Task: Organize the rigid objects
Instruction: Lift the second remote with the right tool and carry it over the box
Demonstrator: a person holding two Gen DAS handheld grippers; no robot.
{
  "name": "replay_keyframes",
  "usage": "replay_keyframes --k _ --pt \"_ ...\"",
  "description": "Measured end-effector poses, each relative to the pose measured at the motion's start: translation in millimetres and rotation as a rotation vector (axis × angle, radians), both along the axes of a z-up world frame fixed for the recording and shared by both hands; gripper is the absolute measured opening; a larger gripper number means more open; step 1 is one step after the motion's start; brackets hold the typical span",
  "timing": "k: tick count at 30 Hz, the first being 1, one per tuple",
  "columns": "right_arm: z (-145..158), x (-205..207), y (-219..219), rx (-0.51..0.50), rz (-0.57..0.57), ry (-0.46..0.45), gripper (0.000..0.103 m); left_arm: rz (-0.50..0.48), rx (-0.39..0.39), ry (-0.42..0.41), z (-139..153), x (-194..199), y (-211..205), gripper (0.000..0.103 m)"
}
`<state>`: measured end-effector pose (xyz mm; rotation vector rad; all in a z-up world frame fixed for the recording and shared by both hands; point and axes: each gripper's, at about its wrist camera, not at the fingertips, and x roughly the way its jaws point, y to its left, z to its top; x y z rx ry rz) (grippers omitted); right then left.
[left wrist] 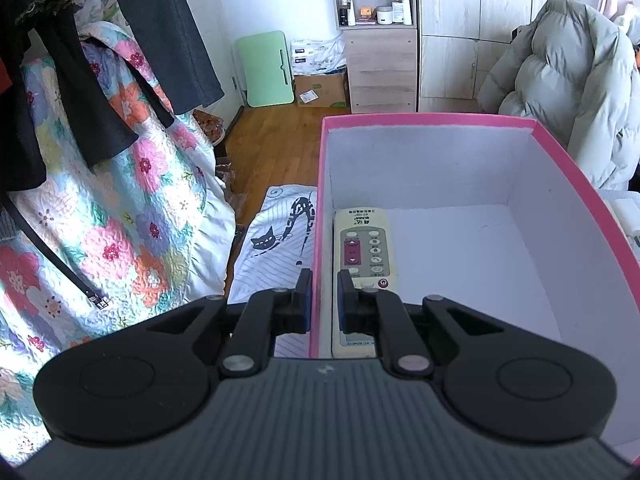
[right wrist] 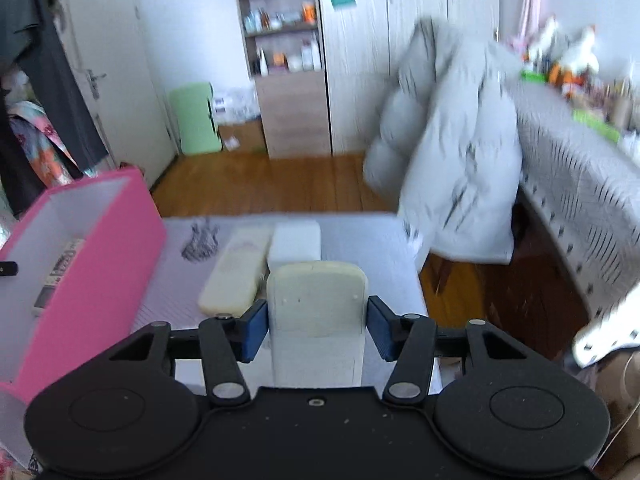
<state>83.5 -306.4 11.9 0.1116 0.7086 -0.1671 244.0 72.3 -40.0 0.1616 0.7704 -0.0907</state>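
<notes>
clamped in the right gripper (right wrist: 317, 326) is one remote (right wrist: 316, 300), one remote in the box (left wrist: 366, 248) lies by the wall the left gripper (left wrist: 324, 300) pinches on the pink box (left wrist: 424, 120), two pieces (right wrist: 236, 272) wait mid-table.

A remote (left wrist: 365, 248) lies in the box (left wrist: 400, 121), along its left wall; two more remotes (right wrist: 236, 272) lie right of it.
</notes>
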Motion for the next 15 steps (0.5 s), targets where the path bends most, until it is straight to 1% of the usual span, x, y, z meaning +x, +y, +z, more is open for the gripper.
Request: replay_keyframes --k 3,7,10,15 --pt "18 -4 4 0.020 0.025 -0.060 0.058 -0.002 -0.025 0.013 -1 0 4 0.009" --pt "39 -4 18 0.007 0.063 -0.126 0.058 -0.004 -0.042 0.025 -2 -2 7 0.009" --pt "56 4 33 0.052 0.138 -0.168 0.058 -0.005 -0.051 0.024 -2 -5 8 0.009" --pt "87 33 73 0.100 0.285 -0.231 0.058 -0.004 -0.066 0.038 -3 -2 10 0.009"
